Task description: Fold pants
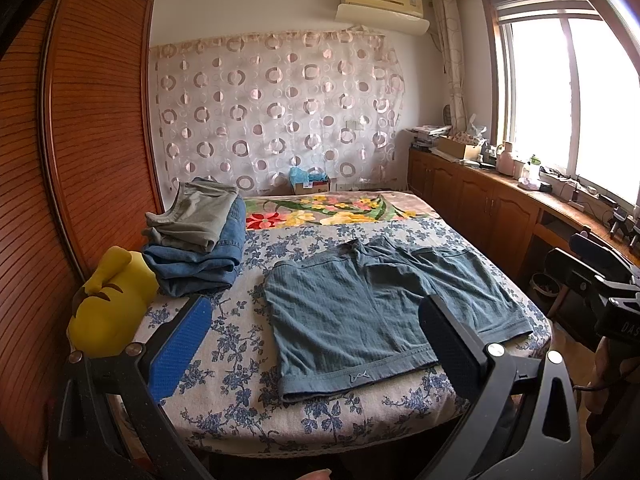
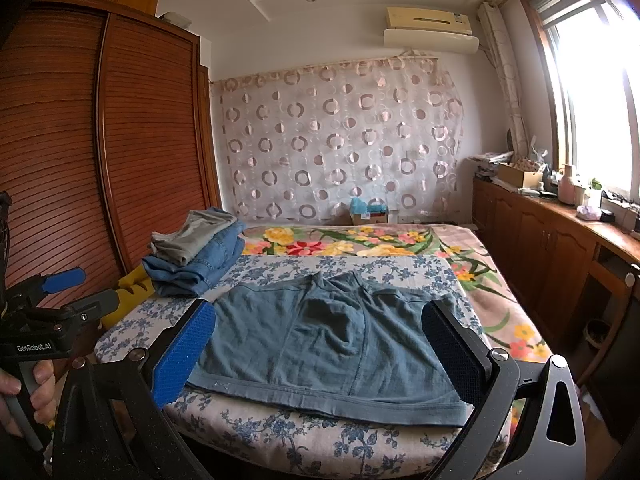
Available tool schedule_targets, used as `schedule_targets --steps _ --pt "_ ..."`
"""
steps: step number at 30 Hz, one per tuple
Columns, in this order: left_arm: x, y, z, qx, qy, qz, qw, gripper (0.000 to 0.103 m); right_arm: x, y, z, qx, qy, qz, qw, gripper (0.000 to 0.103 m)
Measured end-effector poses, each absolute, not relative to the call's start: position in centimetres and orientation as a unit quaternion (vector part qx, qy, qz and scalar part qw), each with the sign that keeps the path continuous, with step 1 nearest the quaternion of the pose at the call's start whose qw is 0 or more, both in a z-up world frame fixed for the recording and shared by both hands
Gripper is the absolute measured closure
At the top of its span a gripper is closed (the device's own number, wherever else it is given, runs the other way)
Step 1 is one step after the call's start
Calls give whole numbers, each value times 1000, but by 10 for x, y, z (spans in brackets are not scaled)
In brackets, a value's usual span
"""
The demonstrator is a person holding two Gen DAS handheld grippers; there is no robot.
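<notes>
A pair of teal-blue shorts (image 1: 372, 312) lies spread flat on the floral bedsheet (image 1: 224, 380), waistband toward me; it also shows in the right wrist view (image 2: 332, 344). My left gripper (image 1: 316, 344) is open and empty, held above the near edge of the bed in front of the shorts. My right gripper (image 2: 320, 352) is open and empty, above the waistband side. The left gripper also shows at the left of the right wrist view (image 2: 76, 292), and the right gripper at the right edge of the left wrist view (image 1: 596, 276).
A stack of folded clothes (image 1: 200, 240), grey on denim, sits at the bed's left. A yellow plush toy (image 1: 112, 304) lies beside it by the wooden wardrobe (image 1: 80, 140). Wooden cabinets (image 1: 480, 196) with clutter run under the window on the right.
</notes>
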State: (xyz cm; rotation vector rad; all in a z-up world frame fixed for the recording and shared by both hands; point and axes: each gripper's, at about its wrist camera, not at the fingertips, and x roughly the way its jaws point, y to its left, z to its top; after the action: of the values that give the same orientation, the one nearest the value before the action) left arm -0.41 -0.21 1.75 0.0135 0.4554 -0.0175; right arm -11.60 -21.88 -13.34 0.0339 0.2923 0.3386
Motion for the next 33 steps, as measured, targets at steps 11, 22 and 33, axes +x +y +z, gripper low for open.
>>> schedule_targets --steps 11,22,33 --pt "12 -13 1 2 264 -20 964 0 -107 -225 -142 13 166 162 973 0" --pt "36 -4 -45 -6 300 -49 953 0 -93 -237 -150 -1 192 151 970 0" --pt "52 14 -79 -26 341 -48 939 0 -81 -254 -167 -11 242 129 962 4"
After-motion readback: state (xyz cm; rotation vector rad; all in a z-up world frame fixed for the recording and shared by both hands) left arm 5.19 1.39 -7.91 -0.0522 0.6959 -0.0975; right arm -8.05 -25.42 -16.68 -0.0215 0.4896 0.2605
